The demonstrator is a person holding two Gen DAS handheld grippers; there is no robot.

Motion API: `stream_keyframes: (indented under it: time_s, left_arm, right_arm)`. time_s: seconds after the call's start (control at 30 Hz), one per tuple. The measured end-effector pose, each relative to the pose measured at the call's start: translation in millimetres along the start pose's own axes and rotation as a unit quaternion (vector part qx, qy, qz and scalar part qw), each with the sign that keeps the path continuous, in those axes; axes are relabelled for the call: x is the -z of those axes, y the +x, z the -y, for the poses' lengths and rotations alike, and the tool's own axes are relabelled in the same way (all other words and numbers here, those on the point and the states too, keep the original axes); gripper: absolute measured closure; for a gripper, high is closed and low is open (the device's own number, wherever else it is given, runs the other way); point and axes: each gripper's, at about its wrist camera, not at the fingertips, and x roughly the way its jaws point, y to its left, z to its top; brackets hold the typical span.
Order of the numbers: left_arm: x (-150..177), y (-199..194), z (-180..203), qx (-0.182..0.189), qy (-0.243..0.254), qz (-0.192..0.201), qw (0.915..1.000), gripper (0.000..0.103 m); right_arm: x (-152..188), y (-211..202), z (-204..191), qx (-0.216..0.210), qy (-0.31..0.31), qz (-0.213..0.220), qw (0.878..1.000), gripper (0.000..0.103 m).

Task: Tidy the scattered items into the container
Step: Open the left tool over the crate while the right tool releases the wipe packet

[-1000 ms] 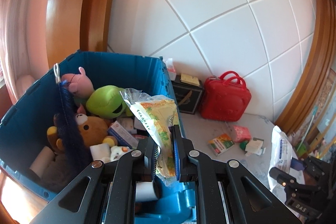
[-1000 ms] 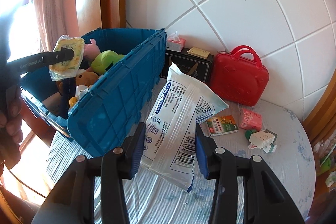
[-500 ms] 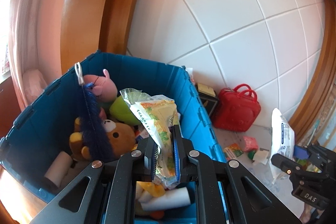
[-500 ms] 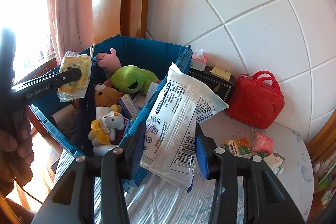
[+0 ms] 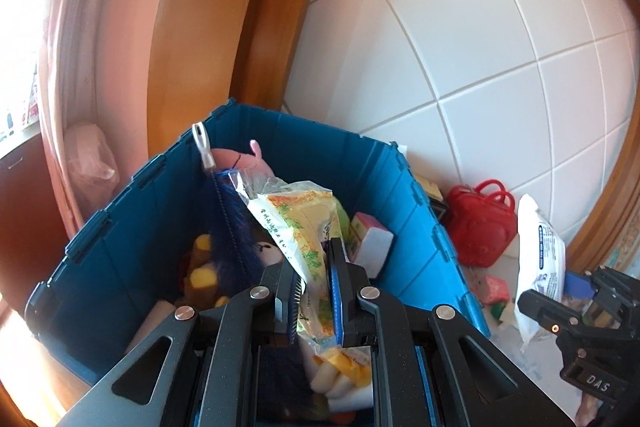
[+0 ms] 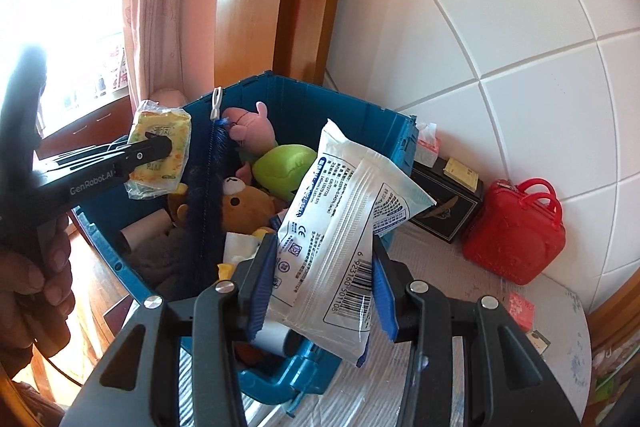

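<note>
My left gripper (image 5: 314,267) is shut on a yellow-green snack packet (image 5: 298,223) and holds it over the open blue crate (image 5: 120,227). It also shows in the right wrist view (image 6: 160,151). My right gripper (image 6: 322,263) is shut on a white plastic packet (image 6: 340,227) with blue print and a barcode, held above the crate's near right corner (image 6: 404,147). In the crate lie a brown bear (image 6: 244,205), a green plush (image 6: 286,169), a pink plush (image 6: 248,125) and a dark blue brush (image 6: 208,195).
On the white table (image 6: 448,287) right of the crate stand a black box (image 6: 444,205) and a red toy case (image 6: 516,231), with a pink box (image 6: 520,311) and other small packets. A tiled wall is behind, and a wooden frame and curtain are to the left.
Both grippers have moved left and up over the crate with their packets still held. The right packet is now above the crate's corner instead of the table.
</note>
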Motion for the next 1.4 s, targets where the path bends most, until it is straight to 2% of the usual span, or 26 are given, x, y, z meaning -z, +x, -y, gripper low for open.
stream_keyframes:
  time_s: [0.37, 0.83, 0.87, 0.93, 0.97, 1.0, 1.03, 1.07, 1.1, 1.4]
  left_arm:
    - [-2.0, 9.5, -33.8, -0.024, -0.019, -0.013, 0.9994, 0.091]
    - [-8.2, 20.4, -46.2, -0.035, -0.027, -0.019, 0.9989, 0.090]
    - [-8.9, 21.3, -47.4, -0.033, -0.030, -0.020, 0.9988, 0.084]
    - [-9.6, 22.3, -49.9, -0.029, -0.041, -0.022, 0.9985, 0.050]
    - [-9.6, 22.1, -51.5, -0.028, -0.049, -0.021, 0.9982, 0.012]
    - [-9.3, 20.8, -52.7, -0.029, -0.055, -0.017, 0.9979, 0.001]
    - [-9.1, 19.6, -53.7, -0.027, -0.060, -0.014, 0.9977, 0.001]
    - [-8.9, 19.7, -54.2, -0.023, -0.062, -0.016, 0.9977, 0.001]
    - [-8.8, 20.2, -54.1, -0.019, -0.062, -0.019, 0.9977, 0.001]
    - [-5.2, 13.7, -42.8, -0.010, -0.038, -0.011, 0.9992, 0.001]
  right_arm:
    - [-24.1, 22.1, -33.7, -0.029, -0.027, -0.006, 0.999, 0.060]
    - [-33.3, 39.7, -37.4, -0.036, -0.023, -0.010, 0.999, 0.060]
    - [-33.7, 39.6, -37.6, -0.038, -0.022, -0.009, 0.999, 0.060]
    - [-33.6, 38.7, -39.4, -0.043, -0.022, -0.005, 0.999, 0.060]
    - [-33.3, 38.1, -41.4, -0.046, -0.025, -0.002, 0.999, 0.058]
    - [-32.9, 39.0, -44.2, -0.045, -0.031, -0.002, 0.999, 0.052]
    - [-32.3, 40.6, -47.0, -0.041, -0.038, -0.004, 0.998, 0.045]
    - [-31.5, 41.3, -48.9, -0.036, -0.042, -0.004, 0.998, 0.018]
    - [-30.5, 40.3, -49.5, -0.034, -0.043, 0.000, 0.998, 0.000]
    - [-28.1, 32.4, -44.8, -0.030, -0.029, 0.012, 0.999, 0.000]
